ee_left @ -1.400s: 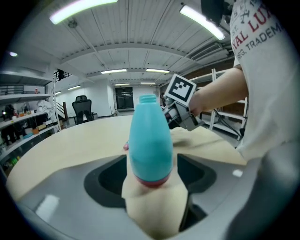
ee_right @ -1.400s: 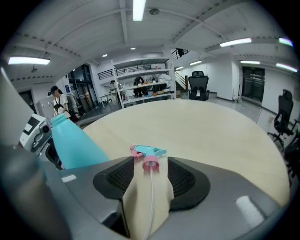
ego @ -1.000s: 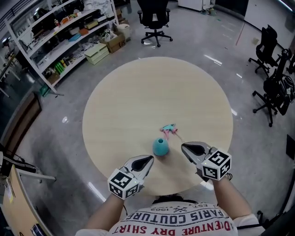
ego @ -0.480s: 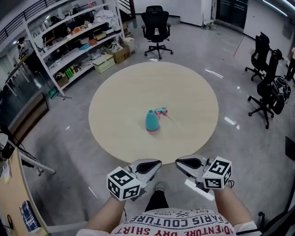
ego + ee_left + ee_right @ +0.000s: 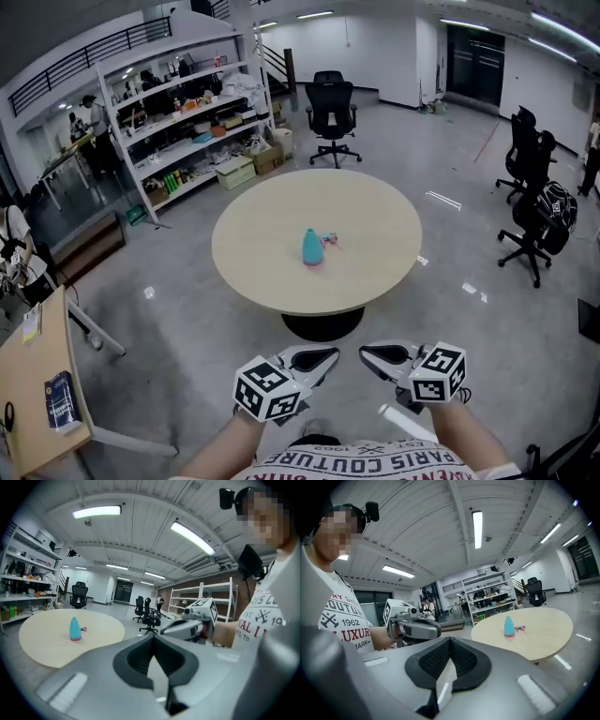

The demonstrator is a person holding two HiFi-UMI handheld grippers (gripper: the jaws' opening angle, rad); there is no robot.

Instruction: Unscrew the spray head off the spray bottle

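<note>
Both left tool point(image 5: 323, 356) and right tool point(image 5: 375, 353) are held clenched, empty, well off the desk point(image 5: 366, 225): the head point(image 5: 330, 241) seemingly lies unscrewed beside the bottle point(image 5: 311, 247).

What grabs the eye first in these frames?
The round table stands alone mid-floor, with a teal bottle upright near its centre and a small pink spray head lying just right of it. At the bottom of the head view, the left gripper and right gripper are both shut, empty and well short of the table.
</note>
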